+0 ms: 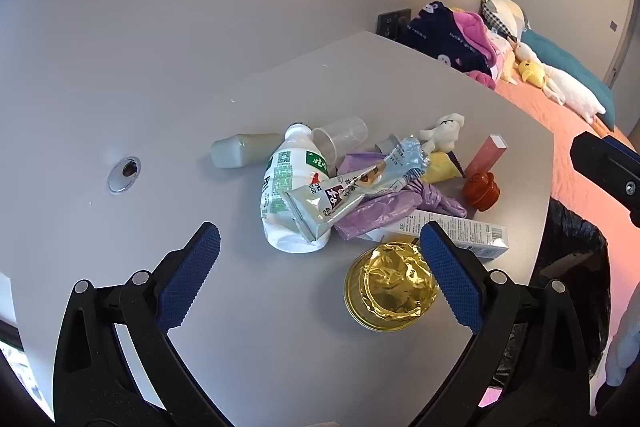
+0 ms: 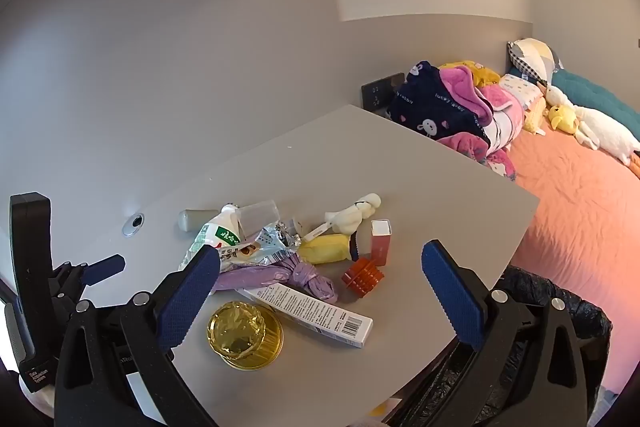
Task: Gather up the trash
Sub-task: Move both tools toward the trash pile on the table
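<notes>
A heap of trash lies on the grey table (image 1: 380, 87): a white bottle with a green label (image 1: 284, 187), a foil wrapper (image 1: 352, 191), a purple bag (image 2: 280, 275), a gold foil-topped tin (image 1: 392, 287), a long white carton (image 2: 312, 311), a red ribbed cap (image 2: 362, 277) and a pink box (image 2: 380, 241). My left gripper (image 1: 320, 227) hovers open above the bottle's base and the tin, holding nothing. My right gripper (image 2: 320, 249) is open and empty too, above the carton and cap. A black trash bag (image 2: 560, 307) hangs at the table's right edge.
A clear cup (image 1: 340, 139), a pale small bottle (image 1: 244, 151), a yellow packet (image 1: 440, 167) and a white plush (image 1: 444, 133) sit behind the heap. A metal cable hole (image 1: 125, 174) is at the left. A bed (image 2: 580, 219) with clothes and toys lies beyond the table.
</notes>
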### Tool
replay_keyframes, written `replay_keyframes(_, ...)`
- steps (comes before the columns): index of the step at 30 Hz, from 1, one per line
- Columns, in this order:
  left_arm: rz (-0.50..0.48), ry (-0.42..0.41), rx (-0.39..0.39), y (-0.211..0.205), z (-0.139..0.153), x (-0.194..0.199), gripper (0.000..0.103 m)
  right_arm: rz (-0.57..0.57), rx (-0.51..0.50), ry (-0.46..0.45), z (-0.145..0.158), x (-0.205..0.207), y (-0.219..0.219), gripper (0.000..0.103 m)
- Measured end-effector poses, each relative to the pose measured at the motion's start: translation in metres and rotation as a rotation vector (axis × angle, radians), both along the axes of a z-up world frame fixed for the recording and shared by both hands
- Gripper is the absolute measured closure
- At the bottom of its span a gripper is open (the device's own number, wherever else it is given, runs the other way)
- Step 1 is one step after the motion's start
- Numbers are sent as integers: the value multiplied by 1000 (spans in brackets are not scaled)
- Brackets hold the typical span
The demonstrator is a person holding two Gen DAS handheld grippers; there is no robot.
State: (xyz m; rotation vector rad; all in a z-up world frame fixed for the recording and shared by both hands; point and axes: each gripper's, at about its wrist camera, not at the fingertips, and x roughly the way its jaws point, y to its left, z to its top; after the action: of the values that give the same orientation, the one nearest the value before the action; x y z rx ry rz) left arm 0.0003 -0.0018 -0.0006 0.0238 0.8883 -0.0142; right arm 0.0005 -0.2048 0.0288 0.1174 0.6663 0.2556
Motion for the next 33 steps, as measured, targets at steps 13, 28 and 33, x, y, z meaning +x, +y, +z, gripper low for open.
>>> replay_keyframes(13,-10,-15,-12,-2,6,0,6,5,2,14,0,1,-3,3)
replay_keyframes(28,-19,-12,-10,-6,3,3,6,2,6,21,-3,3,-2,3)
replay_keyframes(33,-16,-13,-8,-7,4,2,6,2,6,19,-1,3,-3,3)
